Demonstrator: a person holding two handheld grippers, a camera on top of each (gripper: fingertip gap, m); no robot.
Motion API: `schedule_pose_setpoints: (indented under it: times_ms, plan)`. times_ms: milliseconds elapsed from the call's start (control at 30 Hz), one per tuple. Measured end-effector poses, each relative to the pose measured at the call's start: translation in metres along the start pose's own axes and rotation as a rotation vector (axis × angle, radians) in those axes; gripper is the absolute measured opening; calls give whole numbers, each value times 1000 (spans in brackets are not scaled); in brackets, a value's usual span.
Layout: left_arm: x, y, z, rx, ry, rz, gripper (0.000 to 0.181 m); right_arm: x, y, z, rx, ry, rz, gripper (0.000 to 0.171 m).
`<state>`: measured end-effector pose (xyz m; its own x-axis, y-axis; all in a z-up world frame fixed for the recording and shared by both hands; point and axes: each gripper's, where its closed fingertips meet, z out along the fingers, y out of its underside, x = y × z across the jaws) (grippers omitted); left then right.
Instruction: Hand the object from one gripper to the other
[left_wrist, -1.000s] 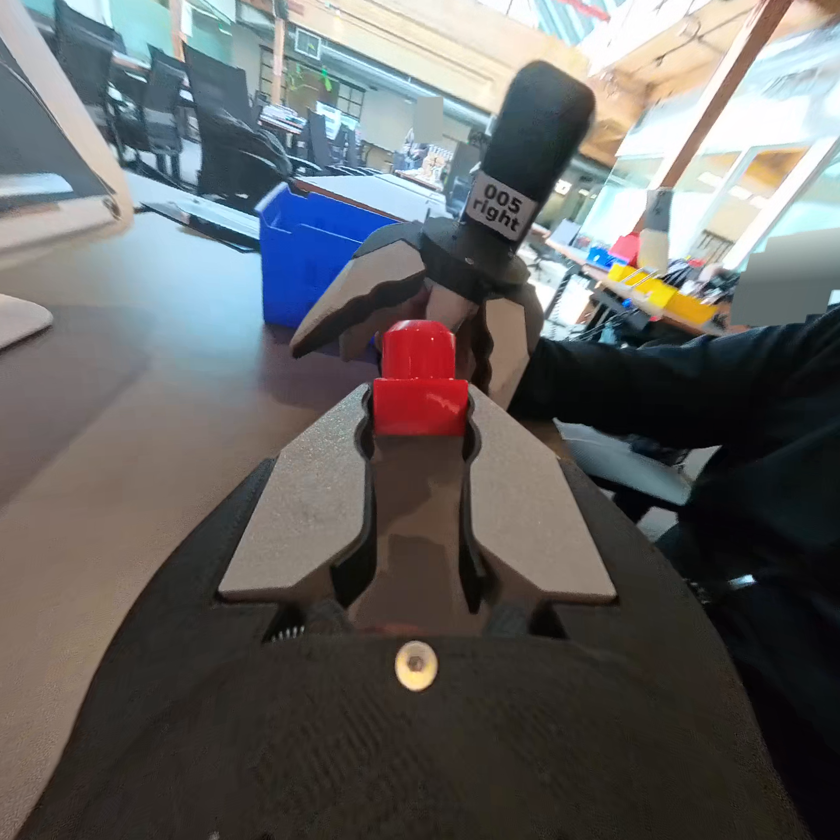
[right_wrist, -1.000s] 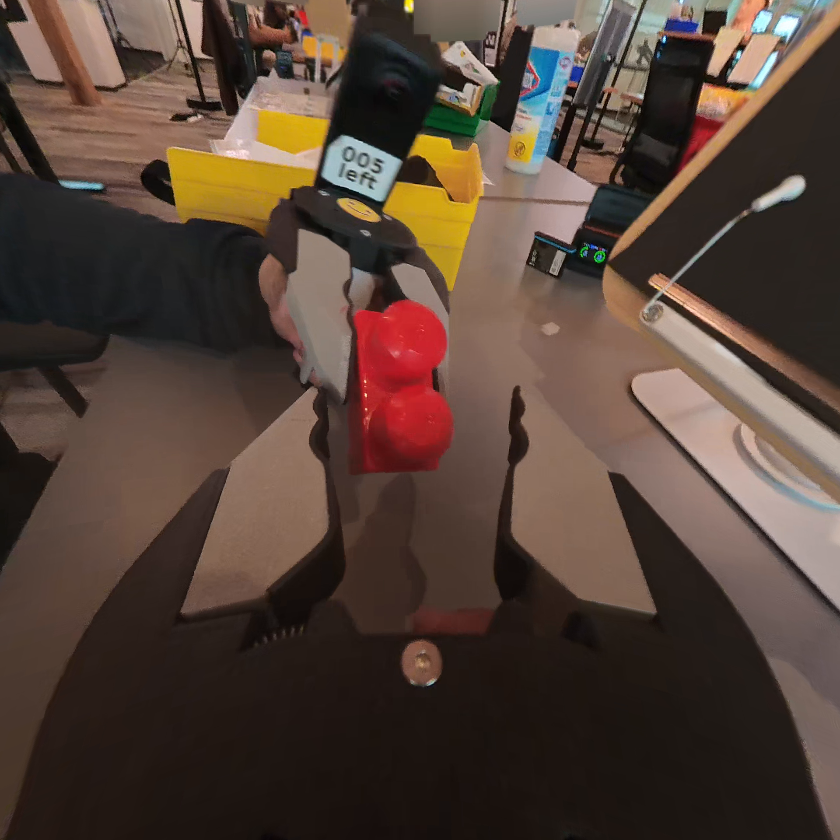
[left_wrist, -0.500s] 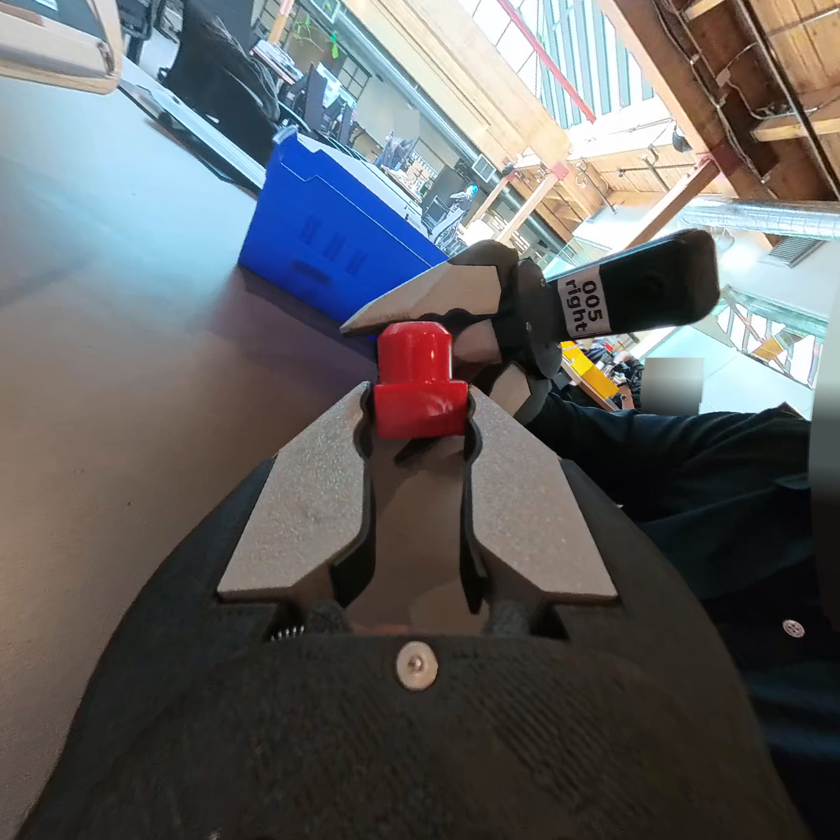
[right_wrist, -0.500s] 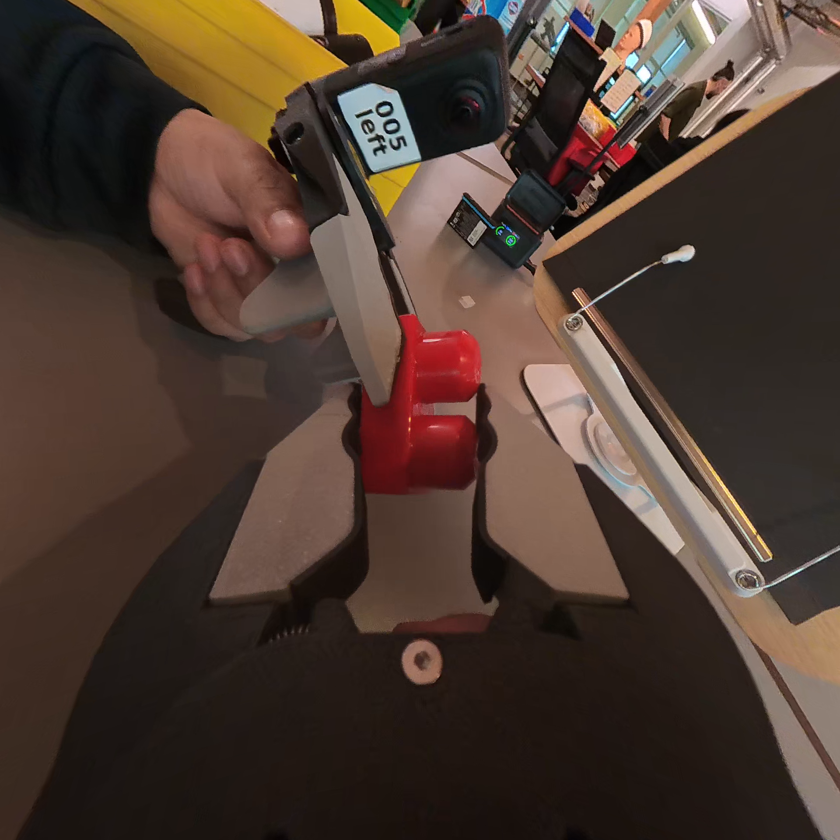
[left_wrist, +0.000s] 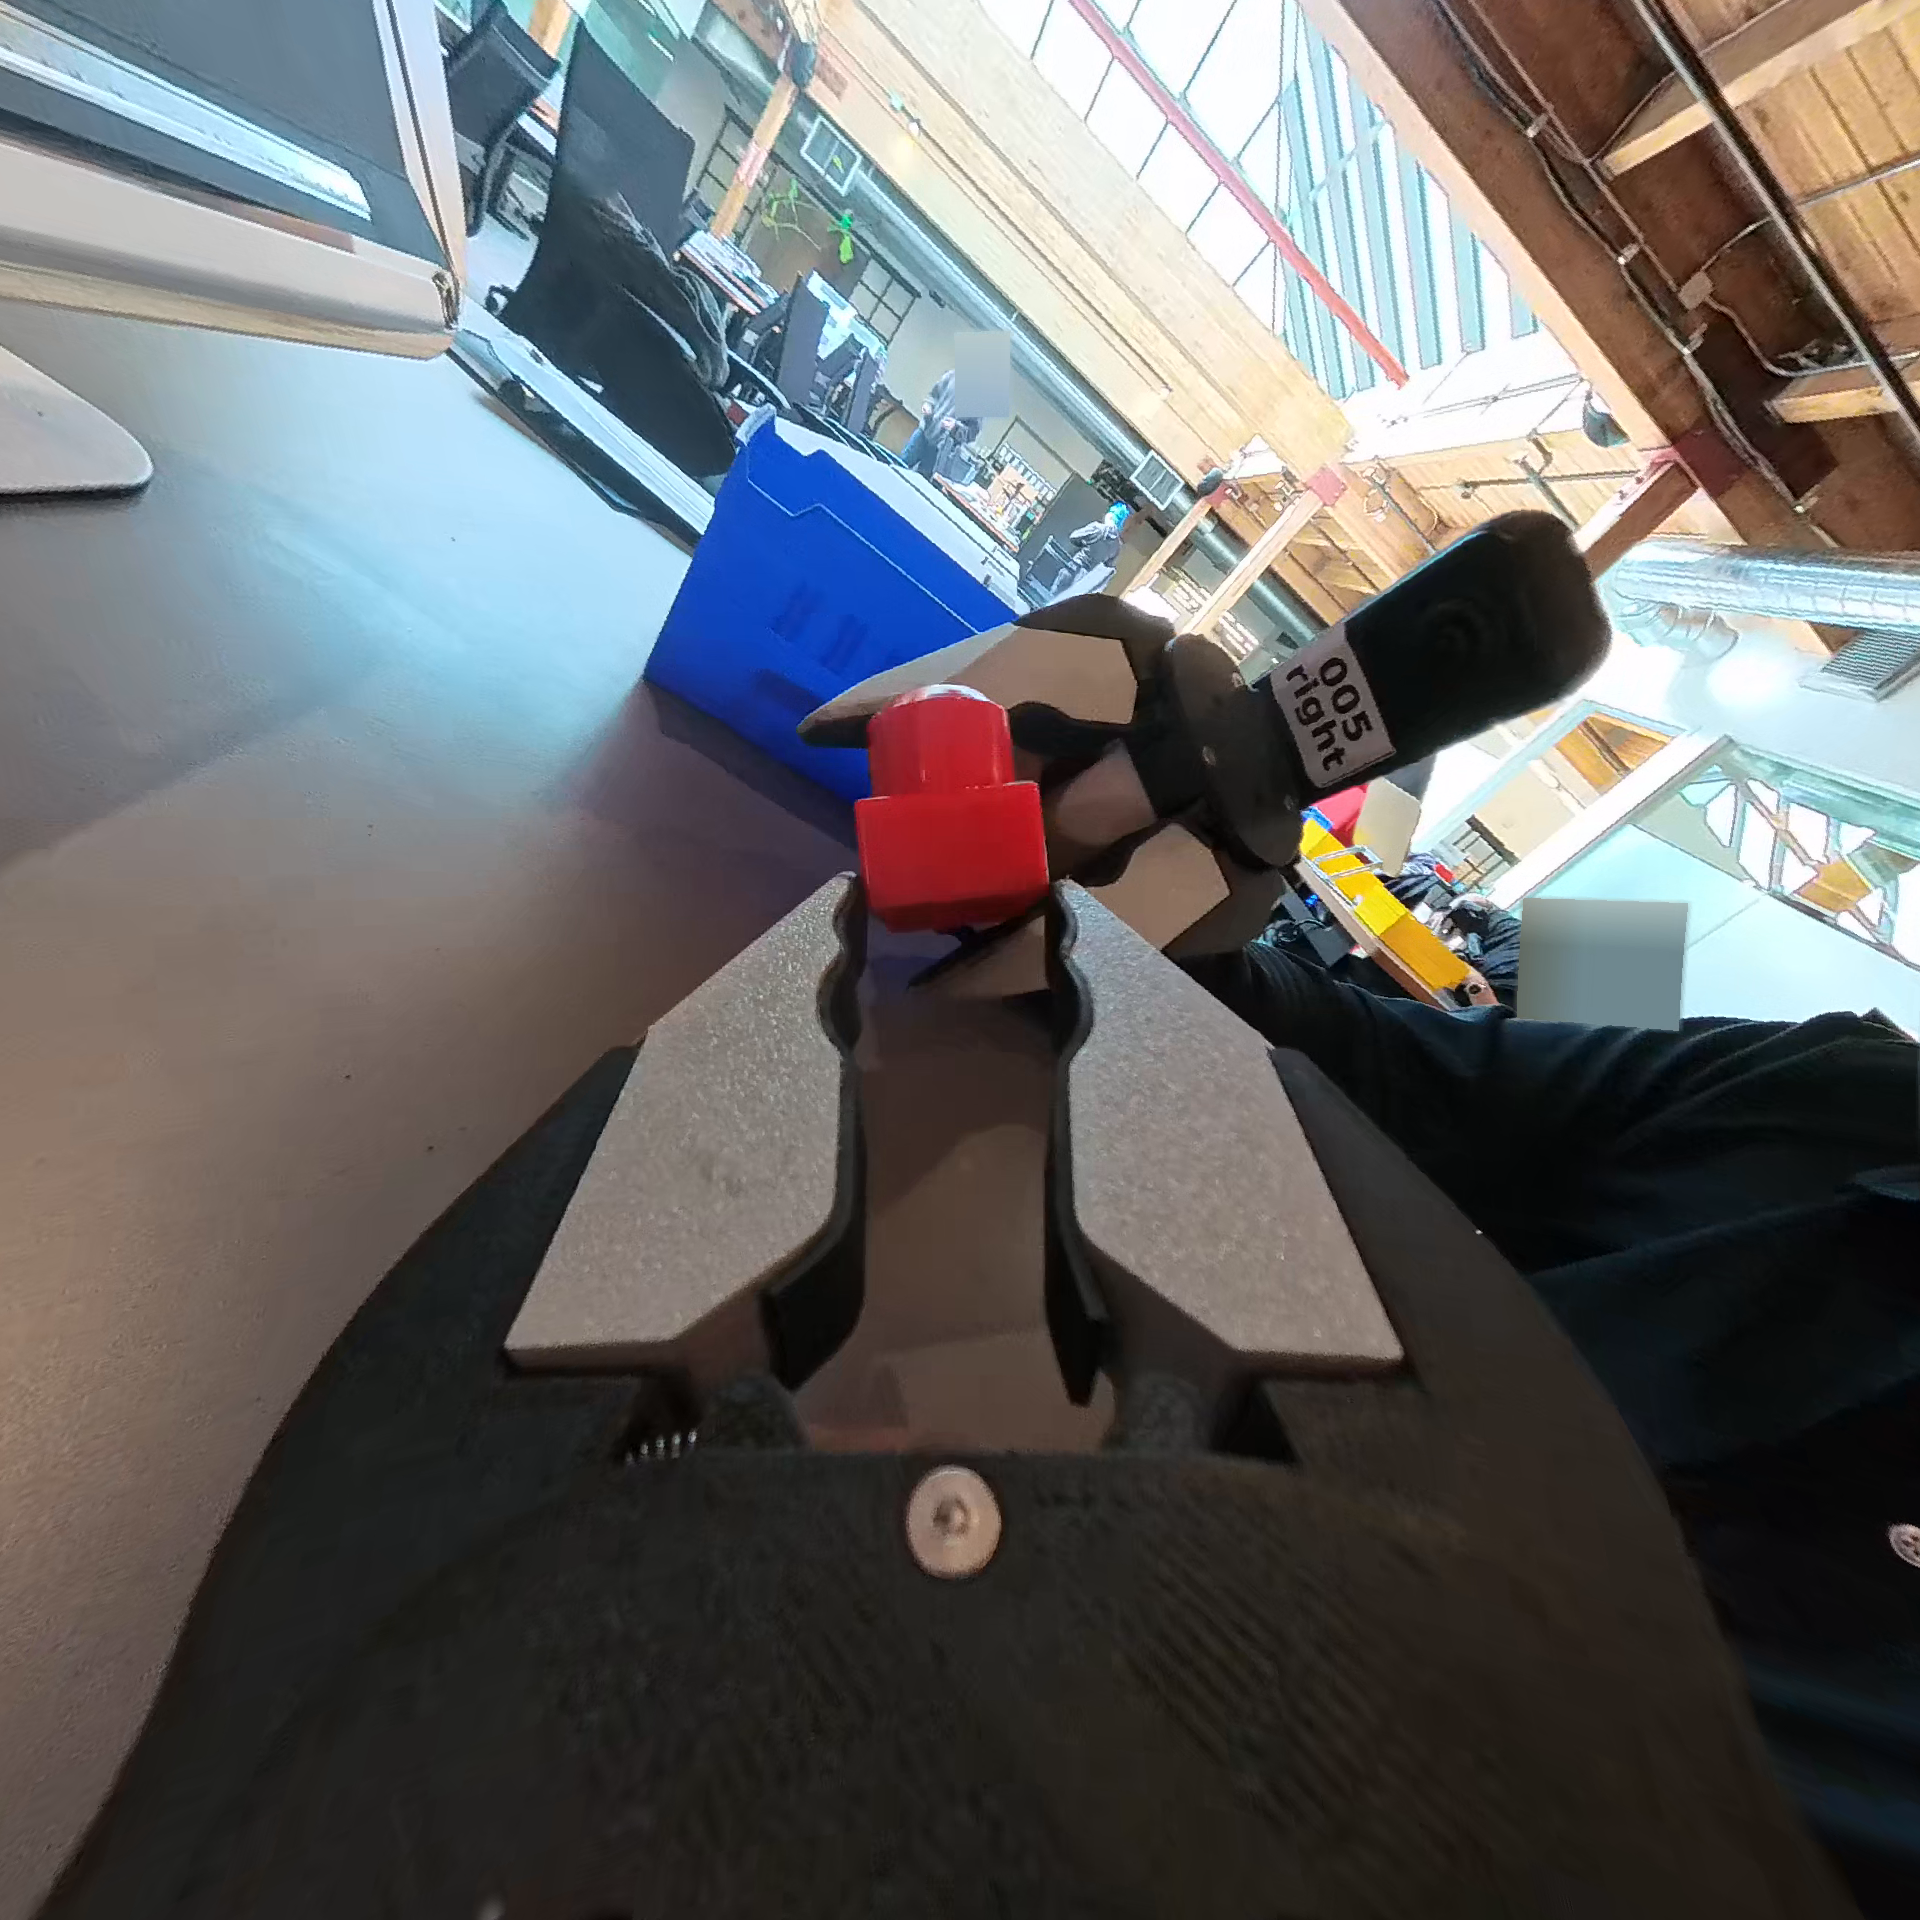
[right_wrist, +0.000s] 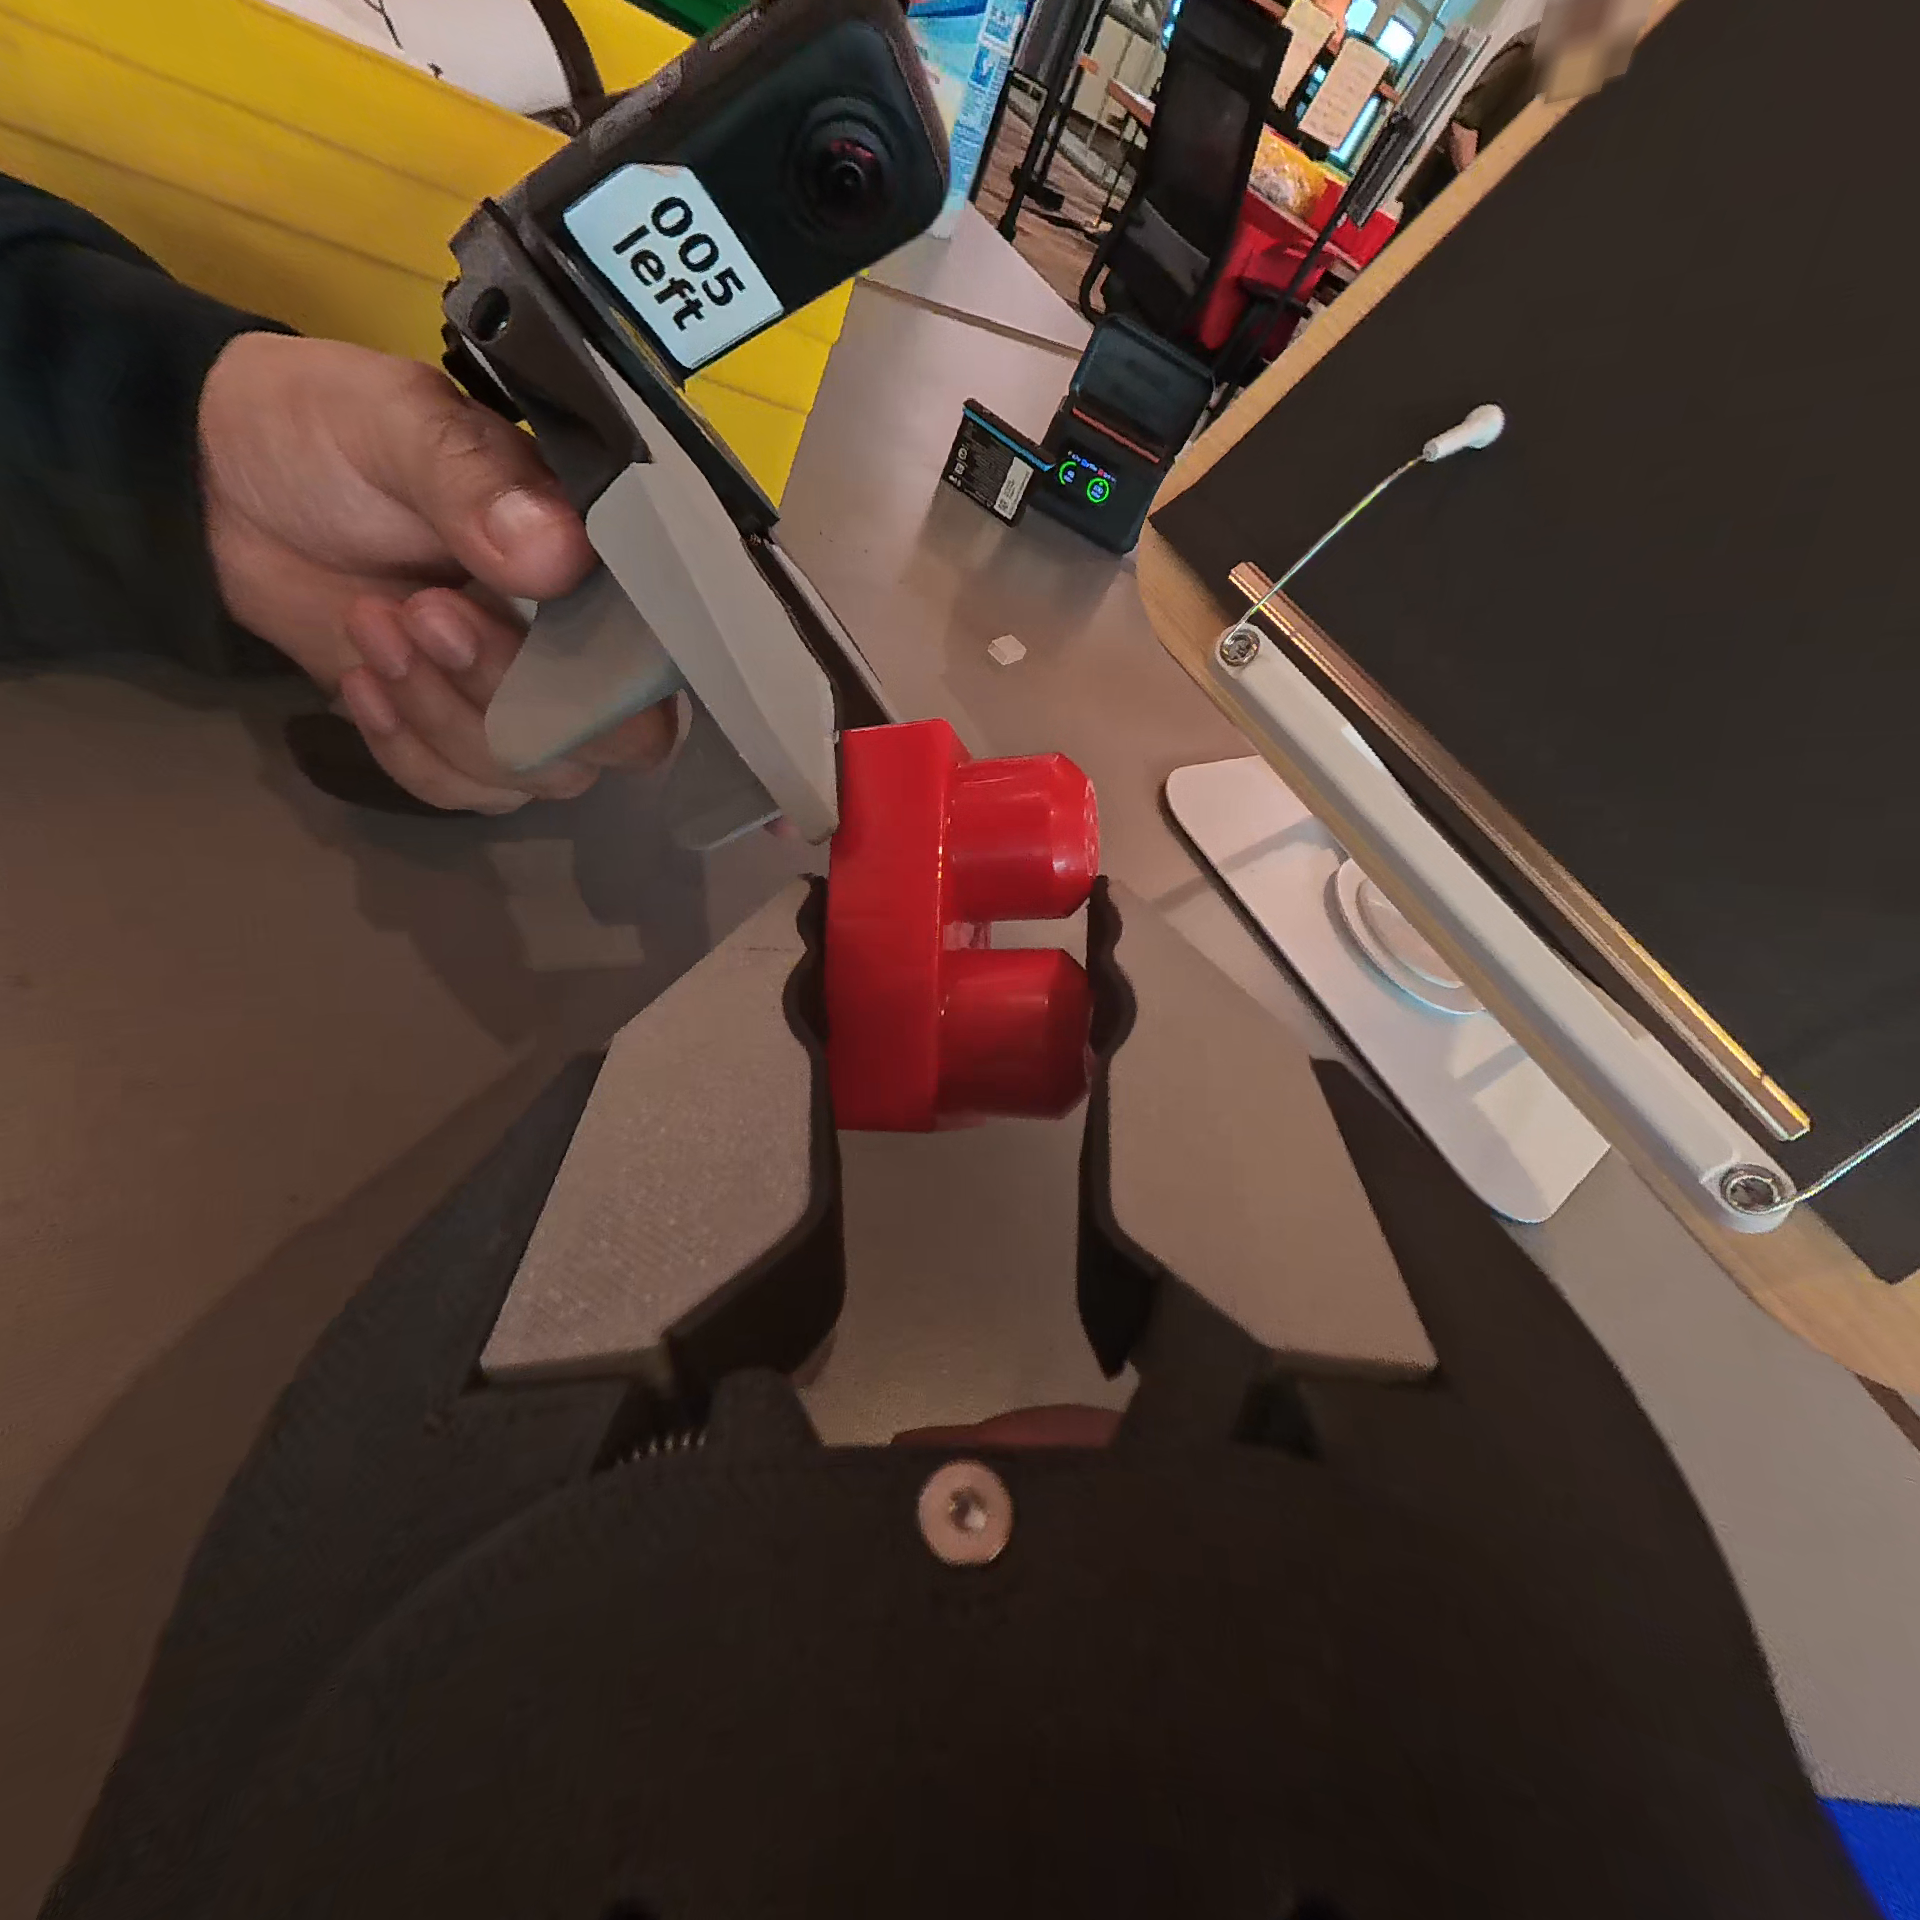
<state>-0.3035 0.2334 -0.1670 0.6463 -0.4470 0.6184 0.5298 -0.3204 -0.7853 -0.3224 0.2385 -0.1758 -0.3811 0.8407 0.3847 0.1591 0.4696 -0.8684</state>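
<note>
The right gripper (right_wrist: 951, 997) is clamped on the red block (right_wrist: 951, 935); the left gripper (left_wrist: 951, 909) stands slightly apart, just clear of it.

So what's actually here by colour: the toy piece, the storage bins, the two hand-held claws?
Red: 1, the red block with two studs.
Blue: 1, the blue bin.
Yellow: 1, the yellow bin.
Black and grey: 2, the left gripper and the right gripper, both around the block.
Total: 5.
</note>
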Motion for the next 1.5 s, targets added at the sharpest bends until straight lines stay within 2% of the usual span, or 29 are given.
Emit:
schedule_pose_setpoints:
  times_ms: [200, 333, 533, 700, 867, 933, 1000, 1100, 1200, 1267, 1333, 1500]
  plan:
    - [0, -1, 0, 4, -12, 23, 31, 2, -3, -1, 19, -5, 43, 47]
    - [-4, -3, -1, 4, -52, 70, 37, 11, -6, -5, 55, -19, 153, 47]
    - [-14, -7, -5, -18, -196, 241, 47, 33, 2, -12, 22, 47, 209, 47]
    - [-22, -5, -7, -88, -365, 512, 50, 37, 1, -14, 18, 64, 229, 47]
    - [-40, -9, -16, -160, -609, 838, 52, 37, 0, -15, 28, 36, 281, 47]
    - [-50, -7, -21, -244, -721, 1011, 63, 35, 1, -14, 33, 5, 318, 47]
    - [-53, -4, -20, -300, -780, 1166, 63, 21, -1, -10, 38, -104, 364, 47]
    - [-44, -4, -11, -306, -806, 1352, 63, 5, -4, -6, 47, -202, 424, 47]
    - [-28, -9, -4, -278, -826, 1601, 60, -10, 3, -1, -14, -284, 452, 47]
    - [-20, -6, 1, -273, -822, 1750, 59, -28, 7, -1, -57, -397, 473, 47]
    - [-18, 5, 5, -323, -790, 1878, 47, -37, 7, 0, -65, -447, 493, 47]
    - [-17, 10, 8, -356, -774, 1964, 46, -40, 12, -2, -98, -492, 507, 47]
